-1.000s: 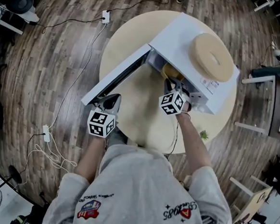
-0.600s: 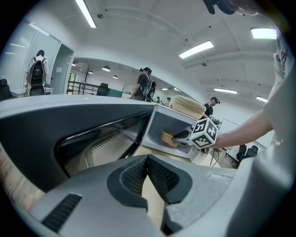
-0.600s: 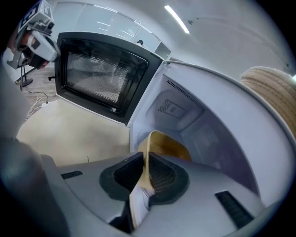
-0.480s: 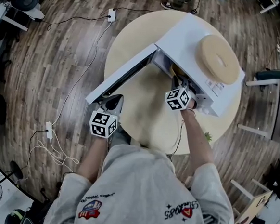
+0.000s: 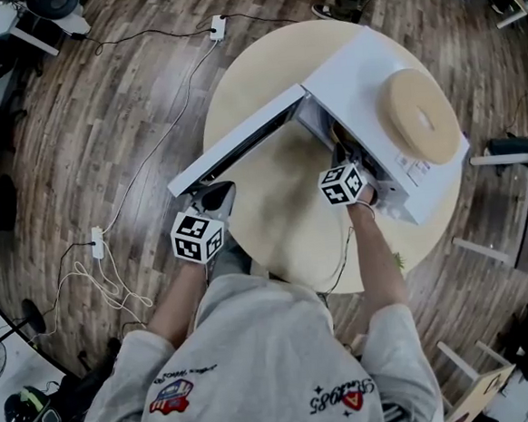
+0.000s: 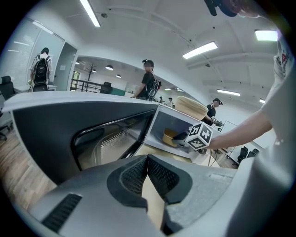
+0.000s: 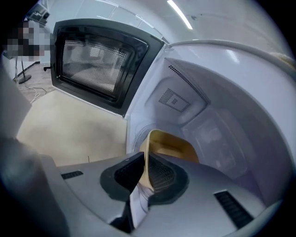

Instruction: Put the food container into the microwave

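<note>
The white microwave [image 5: 353, 71] stands on the round table with its door [image 5: 240, 144] swung wide open. My right gripper [image 5: 343, 156] reaches into the cavity [image 7: 208, 125], shut on the rim of the yellow food container [image 7: 171, 146]. The container sits inside the microwave [image 6: 170, 136], mostly hidden from the head view. My left gripper [image 5: 213, 197] hangs near the free end of the door [image 6: 92, 134]. It is shut, with nothing between its fingers [image 6: 134, 176].
A round wooden disc [image 5: 420, 116] lies on top of the microwave. The light wooden table [image 5: 283, 222] shows bare wood between door and cavity. A power strip with cables [image 5: 96, 243] lies on the floor at left. People stand in the background [image 6: 149, 83].
My right gripper has pushed a little deeper into the microwave with the container, so less yellow shows from above. The left gripper has stayed by the door.
</note>
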A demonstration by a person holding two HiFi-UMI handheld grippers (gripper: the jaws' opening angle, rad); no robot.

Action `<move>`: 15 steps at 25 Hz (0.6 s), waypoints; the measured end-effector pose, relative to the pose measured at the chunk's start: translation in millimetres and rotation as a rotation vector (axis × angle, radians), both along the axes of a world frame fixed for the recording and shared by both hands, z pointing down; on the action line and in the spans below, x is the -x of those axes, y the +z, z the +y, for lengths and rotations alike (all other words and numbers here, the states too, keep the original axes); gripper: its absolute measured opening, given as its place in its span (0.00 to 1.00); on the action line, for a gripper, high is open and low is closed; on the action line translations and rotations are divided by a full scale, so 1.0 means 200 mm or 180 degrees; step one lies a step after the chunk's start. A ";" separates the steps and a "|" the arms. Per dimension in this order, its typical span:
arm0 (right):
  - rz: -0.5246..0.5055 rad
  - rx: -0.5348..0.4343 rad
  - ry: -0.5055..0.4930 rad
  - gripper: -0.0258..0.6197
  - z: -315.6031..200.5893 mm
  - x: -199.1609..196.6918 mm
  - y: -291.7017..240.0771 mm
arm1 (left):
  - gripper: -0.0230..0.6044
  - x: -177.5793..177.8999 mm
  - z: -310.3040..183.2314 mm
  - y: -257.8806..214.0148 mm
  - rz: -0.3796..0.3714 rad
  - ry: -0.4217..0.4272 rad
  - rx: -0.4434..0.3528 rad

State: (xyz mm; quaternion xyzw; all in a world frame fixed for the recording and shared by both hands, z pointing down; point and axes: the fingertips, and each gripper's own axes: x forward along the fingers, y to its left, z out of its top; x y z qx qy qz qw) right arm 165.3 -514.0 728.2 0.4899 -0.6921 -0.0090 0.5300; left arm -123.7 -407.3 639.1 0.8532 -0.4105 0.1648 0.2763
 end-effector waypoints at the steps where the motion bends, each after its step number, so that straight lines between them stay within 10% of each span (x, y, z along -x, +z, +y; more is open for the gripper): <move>1: 0.0006 0.0001 0.0006 0.09 0.00 0.00 0.01 | 0.04 0.00 0.00 0.00 0.0004 -0.0007 0.0010; 15: 0.0092 -0.0061 0.0066 0.10 -0.04 -0.03 0.02 | 0.04 0.02 0.01 0.00 0.0010 0.0006 0.0030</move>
